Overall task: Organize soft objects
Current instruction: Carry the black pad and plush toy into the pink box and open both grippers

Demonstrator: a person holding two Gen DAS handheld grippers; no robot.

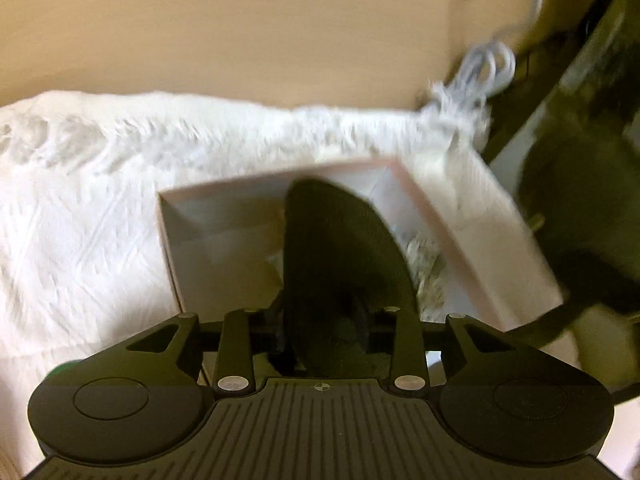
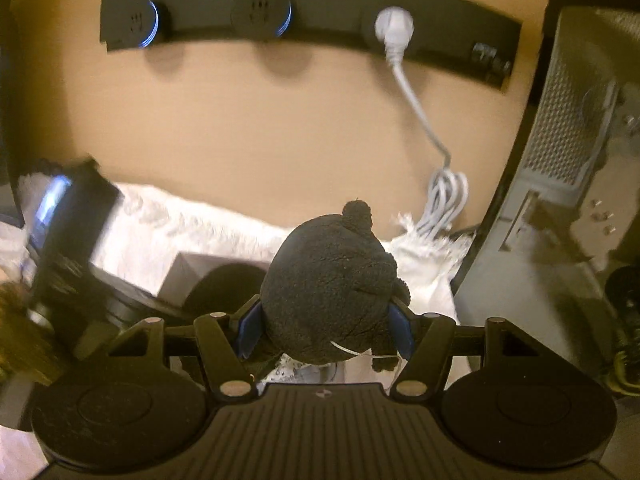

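Observation:
A flat, dark soft piece [image 1: 340, 248] stands between the fingers of my left gripper [image 1: 328, 320], over an open white box [image 1: 208, 248]. The piece hides the pads, so whether they press on it cannot be seen. Blur softens this whole view. In the right wrist view my right gripper [image 2: 326, 328] is shut on a round black plush toy [image 2: 328, 292], its blue pads [image 2: 248, 328] pressing both sides. The same white box [image 2: 180, 276] lies behind and to the left of the toy, with the dark piece [image 2: 224, 284] in it and the left gripper's body [image 2: 68, 232] above it.
The box rests on a white fluffy cloth [image 1: 80, 200] on a tan surface. A coiled white cable [image 2: 444, 200] runs up to a plug [image 2: 394, 24] in a black socket strip [image 2: 320, 20]. A grey perforated computer case [image 2: 560, 140] stands at the right.

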